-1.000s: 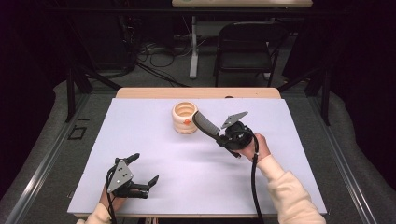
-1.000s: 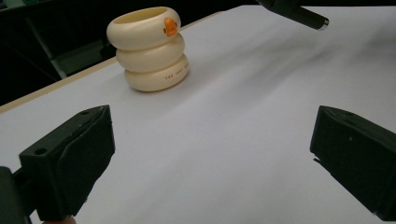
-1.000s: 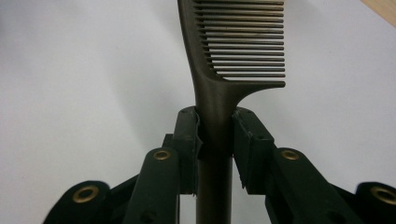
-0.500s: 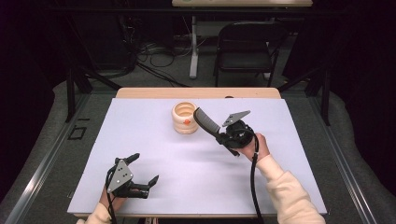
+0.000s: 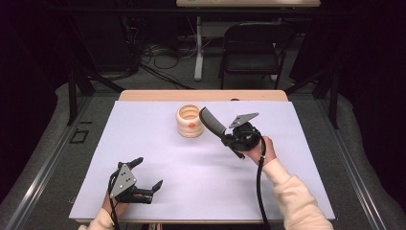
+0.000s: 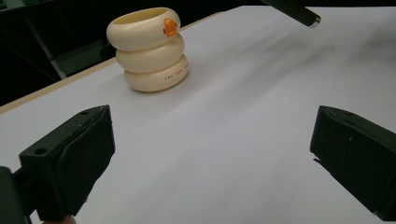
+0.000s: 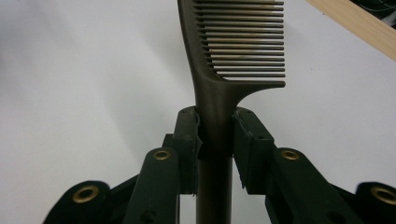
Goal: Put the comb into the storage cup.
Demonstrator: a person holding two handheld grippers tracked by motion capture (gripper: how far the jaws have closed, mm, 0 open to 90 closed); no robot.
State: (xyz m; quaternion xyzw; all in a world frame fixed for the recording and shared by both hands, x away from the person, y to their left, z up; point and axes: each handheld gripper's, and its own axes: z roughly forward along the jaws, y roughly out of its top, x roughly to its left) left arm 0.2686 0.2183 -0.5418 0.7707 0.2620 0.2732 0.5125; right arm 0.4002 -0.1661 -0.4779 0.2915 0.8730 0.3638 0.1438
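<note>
A dark comb (image 5: 212, 122) (image 7: 233, 51) is clamped by its handle in my right gripper (image 5: 226, 138) (image 7: 215, 135), which is shut on it above the middle right of the table. The comb's toothed end points at a cream ringed holder (image 5: 190, 120) (image 6: 149, 49) with an orange dot, and hangs just right of its rim. The holder stands upright at the far middle. My left gripper (image 5: 148, 172) (image 6: 210, 154) rests open near the front left edge with nothing between its jaws. The comb's tip (image 6: 294, 8) shows at the top of the left gripper view.
A white sheet (image 5: 201, 172) covers the table, with a bare wooden strip (image 5: 158, 96) along the far edge. A folding chair (image 5: 251, 45) and floor cables (image 5: 153, 55) lie beyond the table.
The right gripper has drifted very slightly with the comb, whose tip has risen a little beside the holder. The left gripper has not moved.
</note>
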